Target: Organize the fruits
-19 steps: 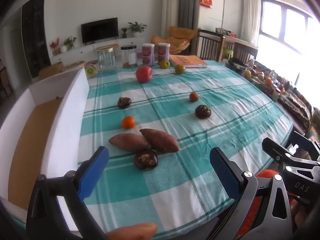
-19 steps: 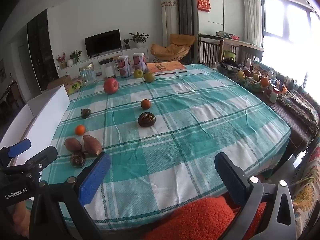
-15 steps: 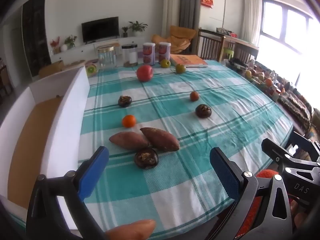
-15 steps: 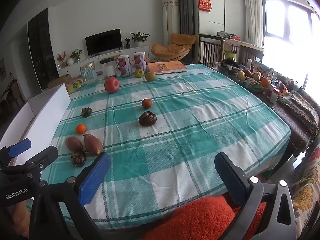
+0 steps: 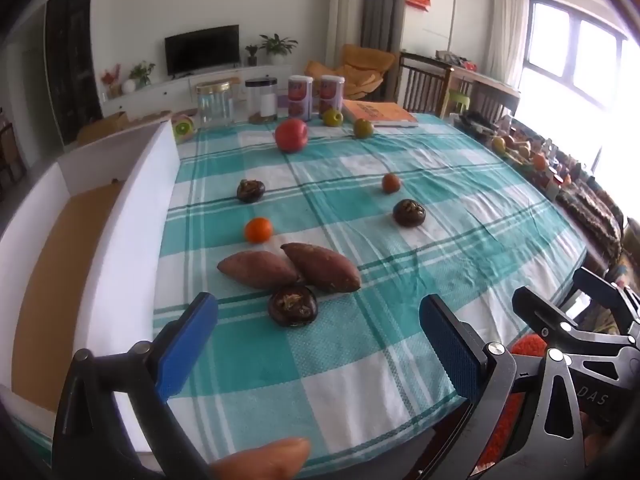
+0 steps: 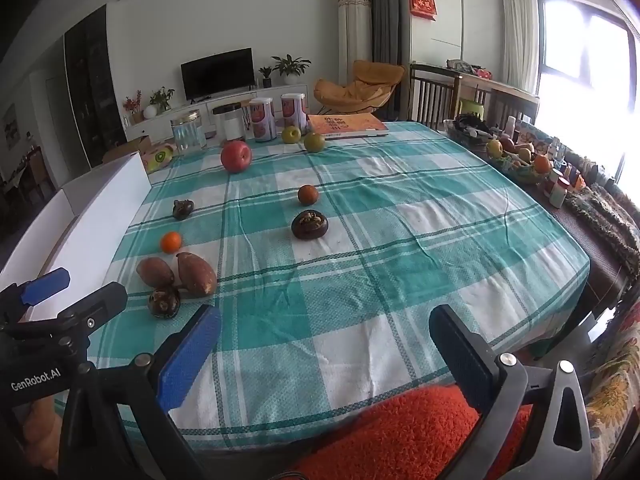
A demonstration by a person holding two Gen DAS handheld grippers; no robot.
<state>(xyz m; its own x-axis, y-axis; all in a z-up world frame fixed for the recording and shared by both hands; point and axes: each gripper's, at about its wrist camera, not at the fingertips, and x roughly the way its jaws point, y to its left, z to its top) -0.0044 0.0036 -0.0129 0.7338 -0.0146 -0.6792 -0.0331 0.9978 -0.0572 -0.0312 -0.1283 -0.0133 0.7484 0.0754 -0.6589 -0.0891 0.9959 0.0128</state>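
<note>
Fruits lie scattered on a teal checked tablecloth (image 5: 460, 208). Two sweet potatoes (image 5: 320, 266) lie side by side with a dark mangosteen (image 5: 293, 306) just in front of them. An orange (image 5: 258, 230), two more mangosteens (image 5: 409, 213) (image 5: 250, 191), a small brown fruit (image 5: 390, 183), a red apple (image 5: 291, 135) and two green fruits (image 5: 363, 128) lie farther back. My left gripper (image 5: 316, 344) is open and empty above the near table edge, in front of the nearest mangosteen. My right gripper (image 6: 324, 356) is open and empty, to the right of the left one.
A white open box (image 5: 132, 216) with a cardboard floor stands along the table's left edge. Jars (image 5: 214, 104), two cans (image 5: 300, 98) and an orange book (image 5: 378, 114) stand at the far edge. An orange-red cushion (image 6: 400, 432) lies below the near edge. A fruit basket (image 6: 516, 158) sits far right.
Both grippers have shifted slightly forward toward the table; the fruits have not moved.
</note>
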